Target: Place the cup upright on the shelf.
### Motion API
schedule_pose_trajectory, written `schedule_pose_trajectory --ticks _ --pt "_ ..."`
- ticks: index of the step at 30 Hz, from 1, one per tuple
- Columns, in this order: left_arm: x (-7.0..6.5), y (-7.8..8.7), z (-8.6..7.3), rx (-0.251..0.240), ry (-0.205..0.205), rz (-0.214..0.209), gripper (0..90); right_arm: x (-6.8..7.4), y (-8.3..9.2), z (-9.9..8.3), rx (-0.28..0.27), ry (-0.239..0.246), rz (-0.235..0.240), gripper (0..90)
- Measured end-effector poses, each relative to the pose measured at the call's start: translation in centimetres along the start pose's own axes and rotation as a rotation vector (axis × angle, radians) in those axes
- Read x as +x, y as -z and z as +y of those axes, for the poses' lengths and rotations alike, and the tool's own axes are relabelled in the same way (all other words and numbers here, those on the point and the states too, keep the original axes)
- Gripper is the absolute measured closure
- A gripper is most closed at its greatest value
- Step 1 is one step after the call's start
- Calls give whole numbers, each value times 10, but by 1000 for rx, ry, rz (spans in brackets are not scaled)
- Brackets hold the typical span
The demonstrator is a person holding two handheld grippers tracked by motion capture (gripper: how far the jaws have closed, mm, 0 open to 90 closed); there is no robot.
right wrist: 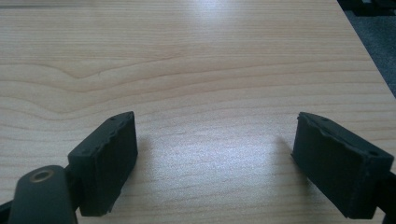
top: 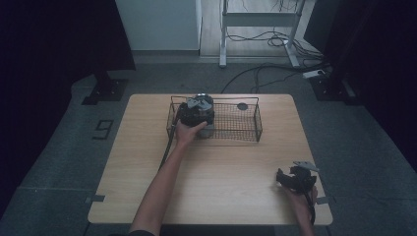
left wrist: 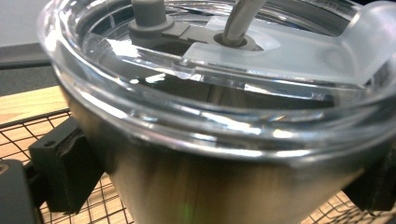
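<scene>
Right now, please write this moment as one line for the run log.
left gripper: shut on steel tumbler inside wire basket | right gripper: open, above bare table

steel tumbler (left wrist: 196, 186) with clear lid (left wrist: 219, 88) stands upright inside wire basket (top: 246, 130).

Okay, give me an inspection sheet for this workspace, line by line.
Surface: wooden table, bare wood in front.
Job's things: wire basket at the far side; steel cup with clear lid over its left end.
Clutter: small dark disc in the basket.
Grippers: left gripper clamped on the cup; right gripper open above bare table.
Cables: one trails from the left gripper; more on the floor.
Surroundings: dark curtains, metal desk frame.
</scene>
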State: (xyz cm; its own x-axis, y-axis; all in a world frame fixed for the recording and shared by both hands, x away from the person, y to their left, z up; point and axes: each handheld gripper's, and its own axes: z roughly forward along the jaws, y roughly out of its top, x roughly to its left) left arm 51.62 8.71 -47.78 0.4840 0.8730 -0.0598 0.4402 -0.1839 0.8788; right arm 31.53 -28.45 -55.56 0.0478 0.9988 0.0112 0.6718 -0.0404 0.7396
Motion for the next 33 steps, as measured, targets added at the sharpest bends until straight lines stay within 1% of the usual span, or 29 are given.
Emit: schedule_pose_trajectory --ticks 1,6,8,9,11,14,15,16,18,21,26,27,28,29,32,33 --pt "-1 0 -1 -1 -7 3 39 0 0 0 0 0 0 138" --pt "-1 1 -1 0 -5 2 37 0 0 0 0 0 0 138" --pt "-1 1 -1 1 0 4 35 0 0 0 0 0 0 138" --pt "-1 2 -1 1 22 23 33 0 0 0 0 0 0 138" --pt "-1 3 -2 -3 29 27 32 0 0 0 0 0 0 137" --pt "-1 6 -2 -17 38 19 14 0 0 0 0 0 0 138" --pt "-1 11 1 -30 31 10 9 0 0 0 0 0 0 138" --pt "-1 11 1 -30 31 10 8 0 0 0 0 0 0 138" --pt "-3 16 3 -46 26 4 6 0 0 0 0 0 0 138" --pt "-5 22 5 -52 20 -2 0 0 0 0 0 0 0 137" --pt "-4 34 -3 -54 7 -12 0 0 0 0 0 0 0 137" --pt "-3 40 -6 -55 8 -19 0 0 0 0 0 0 0 137" --pt "-3 40 -6 -55 8 -19 0 0 0 0 0 0 0 137" --pt "-3 45 -9 -57 15 -23 0 0 0 0 0 0 0 137" --pt "-3 50 -11 -55 20 -24 0 0 0 0 1 0 0 137" --pt "-4 55 -12 -60 18 -23 0 0 0 0 1 0 -1 136"
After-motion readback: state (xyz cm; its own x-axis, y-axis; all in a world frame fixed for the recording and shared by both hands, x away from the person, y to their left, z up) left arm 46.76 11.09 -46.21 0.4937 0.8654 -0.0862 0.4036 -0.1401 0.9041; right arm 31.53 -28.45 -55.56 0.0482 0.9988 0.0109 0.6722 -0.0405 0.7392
